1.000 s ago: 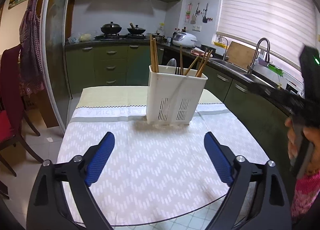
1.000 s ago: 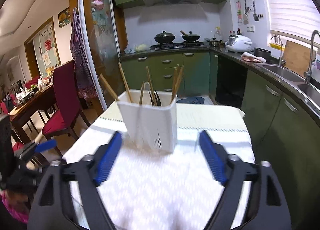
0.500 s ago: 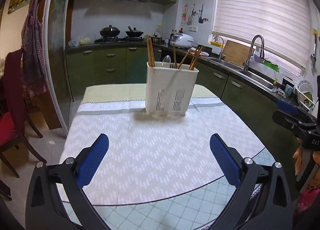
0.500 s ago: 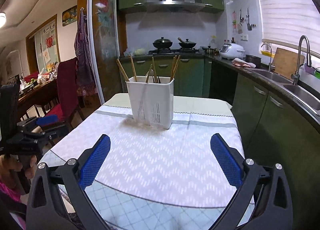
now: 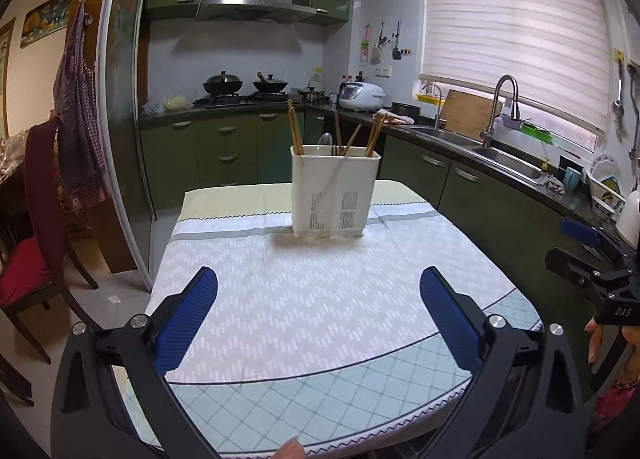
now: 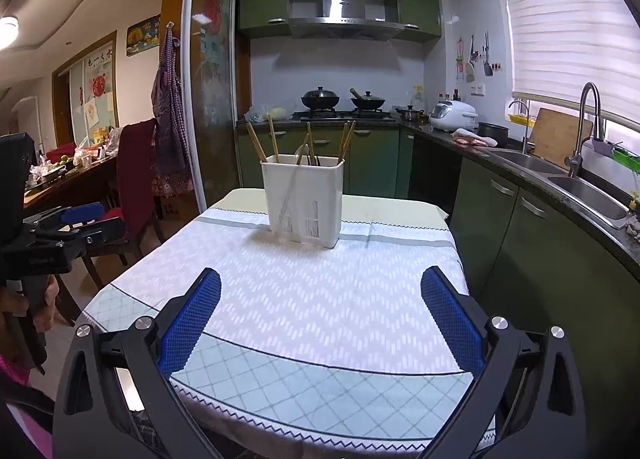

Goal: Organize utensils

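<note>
1. Two views cover this moment; the left wrist one comes first. The left gripper has its blue pads spread as wide as they go, with only tablecloth between them. Its jaws were opening a second ago and now stand wide. It hangs over the near edge of the table.
2. In this view the white utensil holder stands upright towards the far end of the table, well apart from the gripper. Chopsticks and a spoon stick up out of it, handles inside. The chopsticks' long axes run near vertical, the right-hand ones leaning right.
3. At the right edge the right gripper shows in a hand, off the table's side.
4. From the right wrist view, the right gripper is likewise spread wide, having just been opening, and carries nothing. It too sits at the near edge.
5. Here the holder shows a corner. The left chopsticks lean left and the rest stand nearly straight.
6. No loose utensil shows on the cloth, so the sorting looks finished.
7. To do the step well, I would draw both tools back level and clear of the holder, so nothing tips it.
</note>
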Tool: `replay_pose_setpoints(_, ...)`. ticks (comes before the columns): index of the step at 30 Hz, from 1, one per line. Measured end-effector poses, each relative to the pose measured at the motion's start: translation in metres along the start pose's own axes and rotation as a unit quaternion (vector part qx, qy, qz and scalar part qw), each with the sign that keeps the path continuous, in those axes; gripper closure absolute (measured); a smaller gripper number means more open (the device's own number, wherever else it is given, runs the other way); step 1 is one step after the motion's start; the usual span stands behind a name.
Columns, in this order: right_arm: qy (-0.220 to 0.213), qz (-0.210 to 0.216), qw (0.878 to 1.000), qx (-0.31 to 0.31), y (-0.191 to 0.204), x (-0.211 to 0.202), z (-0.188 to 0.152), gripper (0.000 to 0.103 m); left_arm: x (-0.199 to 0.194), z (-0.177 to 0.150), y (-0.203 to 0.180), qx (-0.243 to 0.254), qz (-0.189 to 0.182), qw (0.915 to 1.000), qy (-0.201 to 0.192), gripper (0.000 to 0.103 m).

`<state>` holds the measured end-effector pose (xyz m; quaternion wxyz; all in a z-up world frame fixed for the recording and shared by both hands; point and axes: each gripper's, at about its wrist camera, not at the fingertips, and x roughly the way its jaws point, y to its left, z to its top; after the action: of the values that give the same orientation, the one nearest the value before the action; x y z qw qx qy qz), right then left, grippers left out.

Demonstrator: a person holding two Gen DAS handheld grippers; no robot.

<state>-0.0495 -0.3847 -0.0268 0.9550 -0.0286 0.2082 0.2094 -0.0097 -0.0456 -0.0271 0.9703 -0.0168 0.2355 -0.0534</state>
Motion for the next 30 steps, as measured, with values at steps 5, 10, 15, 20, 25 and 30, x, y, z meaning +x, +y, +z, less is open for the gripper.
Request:
replay_pose_setpoints(5, -0.007, 0.009, 1.000, 0.004, 0.001, -0.006, 0.001, 0.004, -0.009, -0.003, -0.006, -0.005, -0.011, 0.9999, -0.005, 0.006)
replay_pose_setpoints(10, -0.008, 0.010, 1.000, 0.003, 0.004, -0.006, 0.005, 0.004, -0.009, -0.006, -0.008, -0.004, -0.003, 1.0000, -0.007, 0.006)
replay_pose_setpoints(15, -0.006, 0.010, 1.000, 0.003, 0.006, -0.004, 0.006, 0.004, -0.007, -0.009, -0.010, -0.001, 0.002, 1.0000, -0.004, 0.006)
replay_pose_setpoints(20, -0.003, 0.012, 1.000, 0.001, 0.009, -0.001, 0.008, 0.004, -0.005, -0.011, -0.009, -0.003, 0.001, 1.0000, 0.000, 0.006)
replay_pose_setpoints(25, -0.003, 0.013, 1.000, 0.001, 0.009, 0.002, 0.009, 0.004, -0.005, -0.010, -0.008, -0.005, 0.001, 1.0000, -0.001, 0.006)
replay_pose_setpoints(30, -0.002, 0.015, 1.000, 0.002, 0.009, 0.003, 0.009, 0.004, -0.006, -0.011, -0.009, 0.000, 0.003, 1.0000, -0.004, 0.006)
